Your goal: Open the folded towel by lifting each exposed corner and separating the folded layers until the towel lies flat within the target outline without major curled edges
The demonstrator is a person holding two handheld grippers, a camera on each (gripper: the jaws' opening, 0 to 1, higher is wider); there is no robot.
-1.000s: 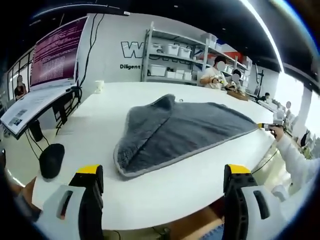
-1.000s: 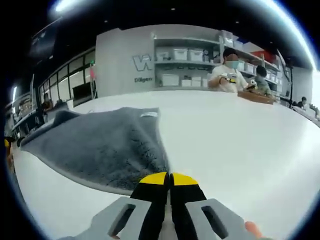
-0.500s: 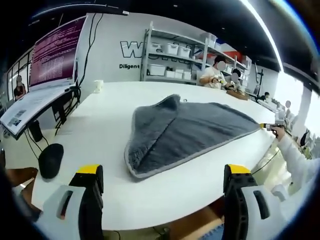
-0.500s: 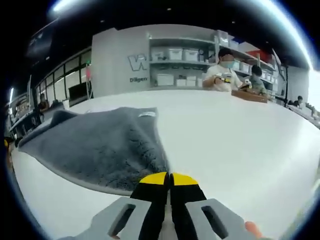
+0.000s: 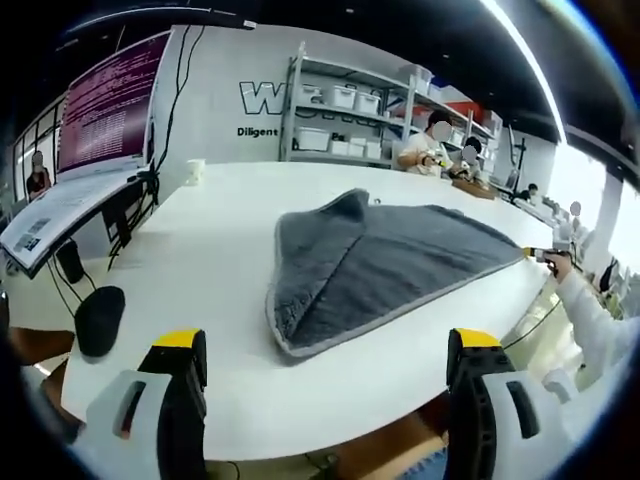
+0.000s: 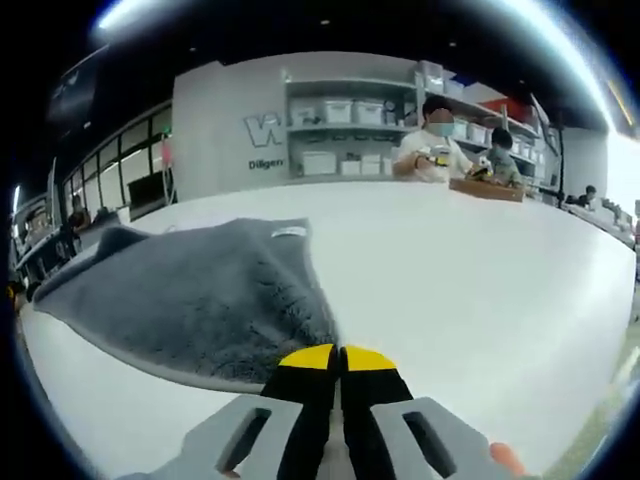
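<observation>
1. Left gripper view: the left gripper (image 5: 325,365) hangs low at the near edge of the white table (image 5: 200,250), its yellow-tipped jaws spread wide with nothing between them.
2. Ahead of those jaws, the grey towel (image 5: 385,265) lies on the tabletop, well apart from them. Its near folded edge sits farther from the claw than a second ago; the whole cloth has slid away and toward the right.
3. A raised fold peaks at the towel's far side, and the pale hem runs along the near edge.
4. At the far right, the right gripper (image 5: 537,254) is at the towel's drawn-out corner, with a white sleeve (image 5: 590,315) behind it.
5. Off to the left of the claw, a dark round object (image 5: 100,320) sits by the table edge below a monitor (image 5: 105,105).
6. Right gripper view: the right gripper (image 6: 337,358) has its yellow tips pressed together, pinching the towel's (image 6: 190,295) corner right at the jaws.
7. The cloth fans out ahead and left of the claw, much as before, a small white label (image 6: 289,232) at its far edge.
8. Two people (image 6: 435,150) sit at the table's far end, before shelves (image 6: 350,120).
</observation>
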